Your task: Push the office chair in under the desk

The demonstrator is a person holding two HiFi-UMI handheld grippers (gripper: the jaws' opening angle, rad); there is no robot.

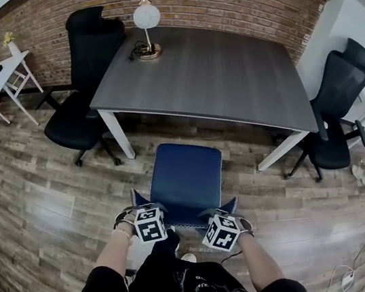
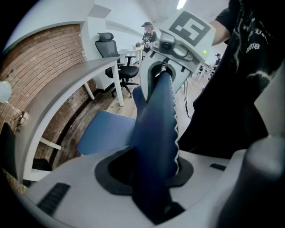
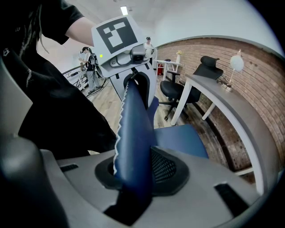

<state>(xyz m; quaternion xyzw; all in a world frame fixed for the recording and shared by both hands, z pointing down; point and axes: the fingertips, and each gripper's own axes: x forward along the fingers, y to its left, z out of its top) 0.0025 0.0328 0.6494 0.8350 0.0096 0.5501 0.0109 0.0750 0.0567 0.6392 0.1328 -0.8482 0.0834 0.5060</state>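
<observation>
Head view: blue office chair (image 1: 187,175) stands just short of the grey tabletop's (image 1: 226,73) near edge. Left gripper (image 1: 148,221) and right gripper (image 1: 223,228) jaws each clamp its backrest (image 2: 156,129) top edge.

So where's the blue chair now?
Head view, centre: the blue chair stands before the grey desk's near edge, left gripper and right gripper gripping its backrest.
</observation>
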